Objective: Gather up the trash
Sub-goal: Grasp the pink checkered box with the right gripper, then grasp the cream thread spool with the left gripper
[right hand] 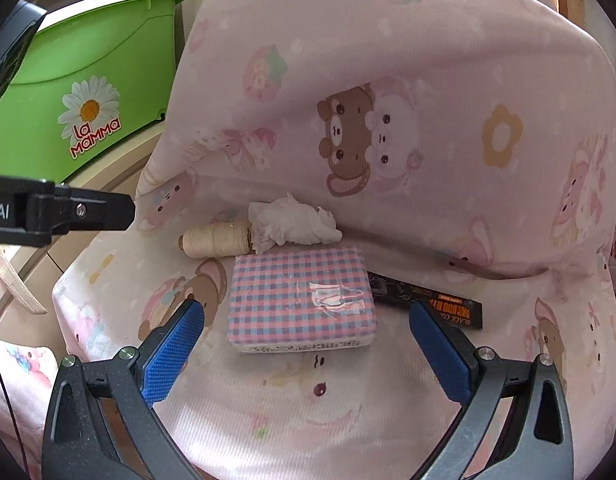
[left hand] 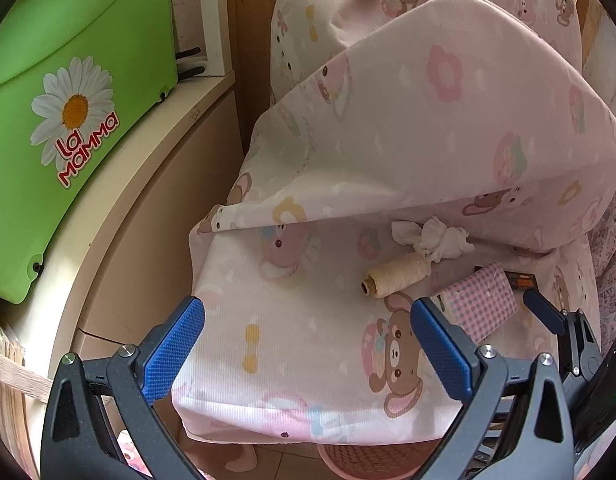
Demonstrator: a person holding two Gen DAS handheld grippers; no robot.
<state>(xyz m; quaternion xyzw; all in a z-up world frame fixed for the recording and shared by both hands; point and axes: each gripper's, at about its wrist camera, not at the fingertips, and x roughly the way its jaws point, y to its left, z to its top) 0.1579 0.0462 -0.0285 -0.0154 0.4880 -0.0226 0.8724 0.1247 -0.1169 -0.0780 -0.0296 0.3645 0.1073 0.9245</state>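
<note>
Right gripper point(right hand: 307, 344) spread wide and empty, low over the seat point(right hand: 348, 408), checked pack point(right hand: 301, 300) lying right between the fingers. Beyond the pack, touching its far edge: crumpled tissue point(right hand: 291, 226), with thread spool point(right hand: 215, 242) against its left and dark wrapper point(right hand: 428, 300) poking out from the pack's right. Left gripper point(left hand: 308, 344) likewise wide open, holding nothing, off to the left, tissue point(left hand: 432, 238) well ahead to its right; green bin point(right hand: 83, 80) beside the chair.

Both grippers are spread wide and hold nothing — the left gripper point(left hand: 308, 334) sits level, the right gripper point(right hand: 307, 336) likewise, its blue fingertip point(left hand: 542, 312) showing beside the left one.
</note>
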